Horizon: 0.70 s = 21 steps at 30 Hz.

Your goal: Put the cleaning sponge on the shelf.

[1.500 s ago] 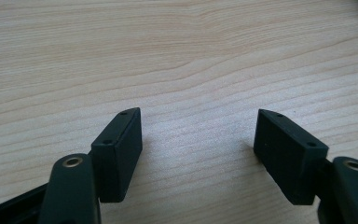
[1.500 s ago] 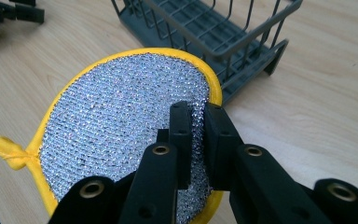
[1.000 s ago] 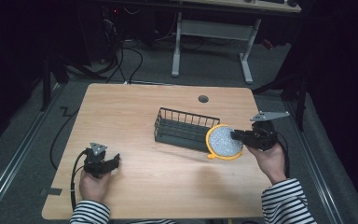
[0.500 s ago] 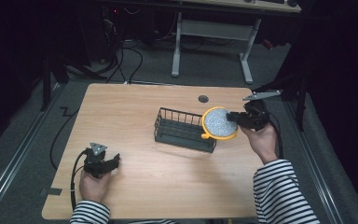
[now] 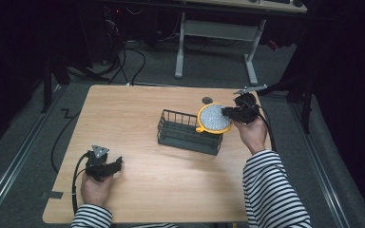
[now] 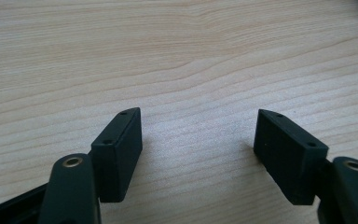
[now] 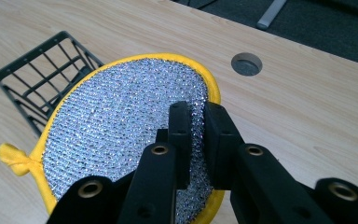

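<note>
The right gripper [image 5: 226, 112] is closed on the edge of a round scrubbing pad [image 5: 213, 118], silver in the middle with a yellow border, and holds it in the air above the right end of the black wire basket [image 5: 186, 133], which stands near the middle of the wooden table [image 5: 138, 107]. The left gripper [image 5: 115, 164] rests on the table at the near left corner, its jaws wide apart with nothing between them.

A dim lab or workshop room. A wooden table [image 5: 138, 114] stands on grey carpet, with loose cables [image 5: 123, 61] and a metal-legged desk [image 5: 218, 33] behind.
</note>
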Motion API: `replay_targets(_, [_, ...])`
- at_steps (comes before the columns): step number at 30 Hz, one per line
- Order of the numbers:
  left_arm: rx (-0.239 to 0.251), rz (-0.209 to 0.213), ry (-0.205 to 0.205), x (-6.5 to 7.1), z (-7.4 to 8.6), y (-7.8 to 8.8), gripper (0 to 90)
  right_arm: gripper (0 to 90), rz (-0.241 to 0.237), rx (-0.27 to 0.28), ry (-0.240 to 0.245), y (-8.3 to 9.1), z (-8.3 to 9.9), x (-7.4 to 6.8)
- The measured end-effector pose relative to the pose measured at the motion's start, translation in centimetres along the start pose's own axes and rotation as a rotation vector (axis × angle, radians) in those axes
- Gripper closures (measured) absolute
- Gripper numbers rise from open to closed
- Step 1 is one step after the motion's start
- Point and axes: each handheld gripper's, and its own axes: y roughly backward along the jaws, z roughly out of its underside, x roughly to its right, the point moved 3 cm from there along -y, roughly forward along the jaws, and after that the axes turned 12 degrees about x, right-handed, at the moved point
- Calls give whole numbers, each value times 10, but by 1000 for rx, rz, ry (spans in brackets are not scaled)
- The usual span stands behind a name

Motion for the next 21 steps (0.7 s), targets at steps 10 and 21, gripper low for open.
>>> replay_targets(10, [0,0,0,0,0,0,329,821,29,7,-3,-19,1,-4])
replay_targets(21, [0,1,0,0,0,0,328,815,54,-6,41,-26,7,-10])
